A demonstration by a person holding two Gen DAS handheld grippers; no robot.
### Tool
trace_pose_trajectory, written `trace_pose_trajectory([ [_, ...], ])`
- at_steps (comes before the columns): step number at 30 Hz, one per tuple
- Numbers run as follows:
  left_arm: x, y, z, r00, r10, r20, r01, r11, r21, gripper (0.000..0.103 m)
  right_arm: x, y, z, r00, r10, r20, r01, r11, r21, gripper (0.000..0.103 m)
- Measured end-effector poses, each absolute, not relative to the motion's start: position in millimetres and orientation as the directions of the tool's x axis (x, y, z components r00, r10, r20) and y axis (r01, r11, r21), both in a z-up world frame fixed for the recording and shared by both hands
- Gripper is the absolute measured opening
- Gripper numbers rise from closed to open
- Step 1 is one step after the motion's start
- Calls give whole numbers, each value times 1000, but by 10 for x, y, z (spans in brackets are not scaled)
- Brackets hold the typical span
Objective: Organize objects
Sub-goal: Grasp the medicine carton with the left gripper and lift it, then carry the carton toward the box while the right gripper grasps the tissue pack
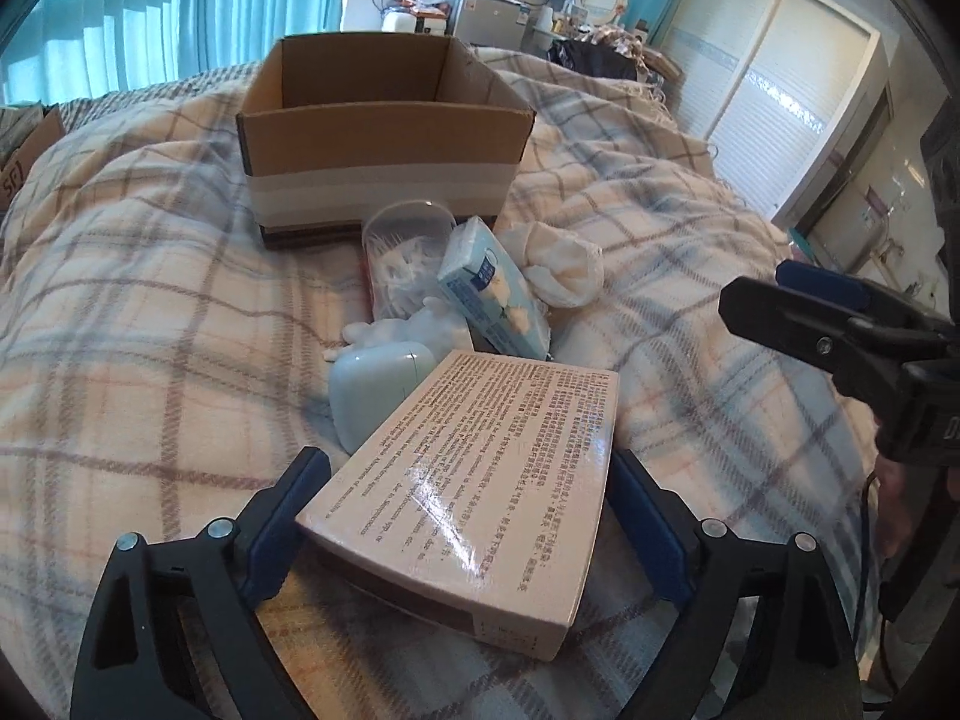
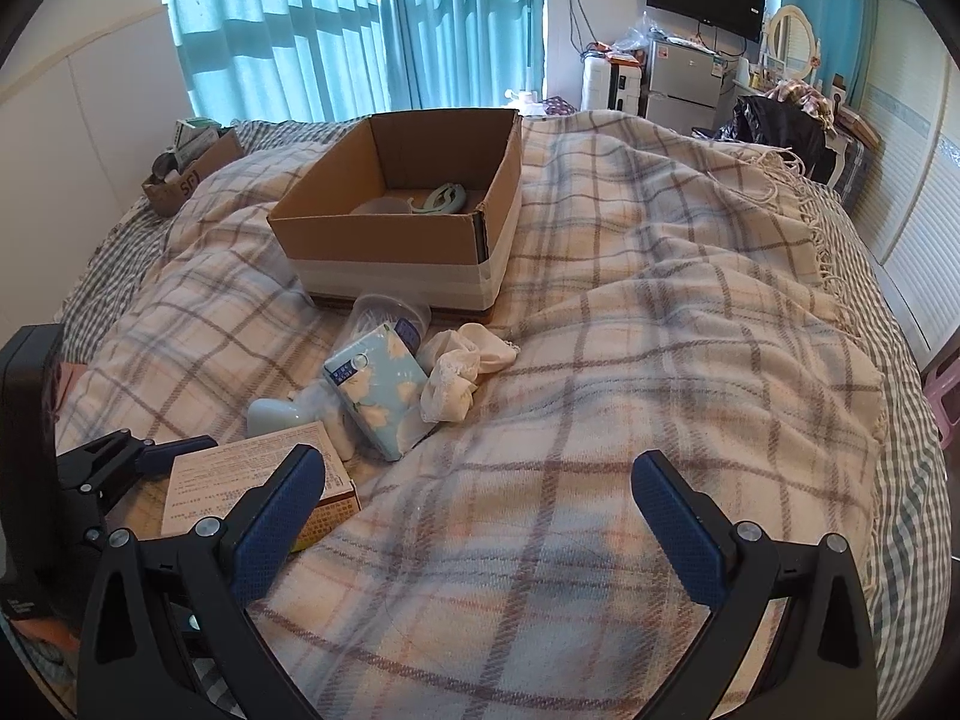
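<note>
Daylight through teal curtains [image 2: 288,30], glare on box [image 1: 480,480], fisheye-warped edges

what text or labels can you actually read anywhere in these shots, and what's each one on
"SF1": handwritten on the small cardboard box at the bed's far left corner.
Flat printed box between the left gripper's fingers: dense print, too small and blurred to read.
Blue tissue pack: label too blurred to read.
Fridge sticker: unreadable.

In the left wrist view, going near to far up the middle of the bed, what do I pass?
Printed carton between the left gripper pads → pale blue case → clear tub → cardboard box.
</note>
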State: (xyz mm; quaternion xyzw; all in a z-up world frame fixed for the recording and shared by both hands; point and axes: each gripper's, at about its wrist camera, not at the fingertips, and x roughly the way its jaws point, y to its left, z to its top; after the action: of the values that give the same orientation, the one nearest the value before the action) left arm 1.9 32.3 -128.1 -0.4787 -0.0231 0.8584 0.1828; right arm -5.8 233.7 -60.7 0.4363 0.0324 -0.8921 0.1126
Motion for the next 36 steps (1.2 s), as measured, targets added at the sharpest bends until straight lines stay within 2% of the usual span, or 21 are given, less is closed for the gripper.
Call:
trace_pose_trajectory([
  [6,102,178,-942,-560,333,-759,-246,-941,-232,90,-43,2349,-568,-616,-173,-769,227,-973,38,103],
  [14,67,-181,-386,-731,186,-657,-124,-982,-140,86,-162,2200,-593,-616,-189,-765,278,-960,14,103],
  [21,19,-301,-337,-777,64,-627,-39,-998,-53,86,-389,1722,-749,-583,-146,-799,373,-922,-104,102],
  [25,19,-297,-458,-770,41,-637,-21,-999,-39,86,-576,1492,-915,-551,-119,-826,406,-903,-141,94],
  [27,25,-299,-522,-763,25,-646,-14,-1000,-22,86,-674,1405,-1002,-531,-127,-838,414,-901,-126,93],
  [30,32,-301,-585,-751,33,-660,-16,-999,-31,86,-783,1283,-1164,-497,-115,-860,445,-885,-139,81],
  [34,45,-289,-593,-747,40,-664,-22,-999,-36,86,-844,1287,-1280,-456,-134,-880,453,-886,-100,51],
  [36,61,-284,-568,-746,48,-664,-28,-999,-41,86,-758,1360,-1181,-500,-159,-851,436,-895,-89,39],
])
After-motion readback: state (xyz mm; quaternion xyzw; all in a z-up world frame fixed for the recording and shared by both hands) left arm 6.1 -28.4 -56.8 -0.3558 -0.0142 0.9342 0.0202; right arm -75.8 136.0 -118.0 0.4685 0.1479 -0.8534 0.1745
